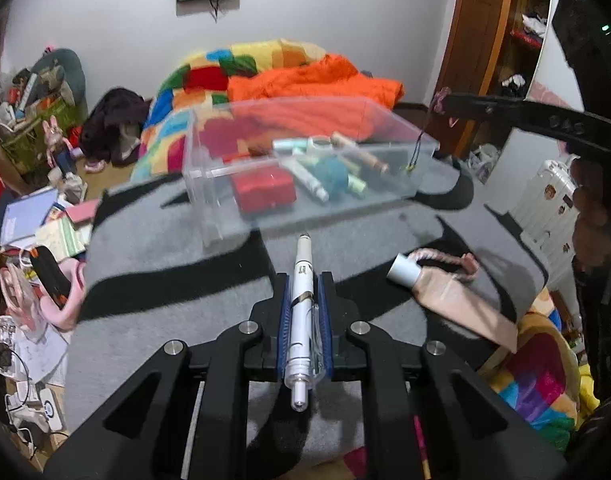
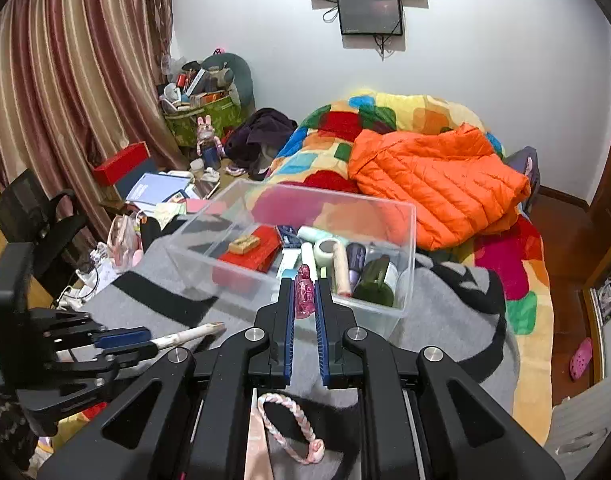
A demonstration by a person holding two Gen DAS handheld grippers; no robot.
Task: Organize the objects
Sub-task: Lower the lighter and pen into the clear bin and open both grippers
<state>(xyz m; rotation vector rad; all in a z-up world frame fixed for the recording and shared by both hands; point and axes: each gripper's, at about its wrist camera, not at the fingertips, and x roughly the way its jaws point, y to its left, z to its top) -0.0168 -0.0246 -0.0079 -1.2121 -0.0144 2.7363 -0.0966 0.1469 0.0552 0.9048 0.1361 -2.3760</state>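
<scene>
Left wrist view first: my left hand-held gripper (image 1: 303, 292) is clamped on a white pen (image 1: 302, 312), blue pads tight against its barrel. The pen's long axis runs straight along the fingers, tip pointing ahead toward the clear plastic box (image 1: 305, 160), clicker end back toward the camera. It hangs above the grey and black blanket (image 1: 165, 248), short of the box.

Beside it on the blanket lies a pale pink pouch (image 1: 457, 296) with a braided cord and a white tube end poking out; its lower part is cut off by the blanket edge.

From the right wrist view, my right hand-held gripper (image 2: 304, 296) is nearly closed on a small pink translucent figure (image 2: 304, 294), standing upright between the pads, just over the near wall of the box. I can't make out what the figure is.

Inside the box I see a red case (image 2: 253, 252), a tape roll (image 2: 327, 248) and several tubes, blurred through the wall in the left view. The left gripper shows at the lower left here, holding the pen aimed right, toward the box.
</scene>
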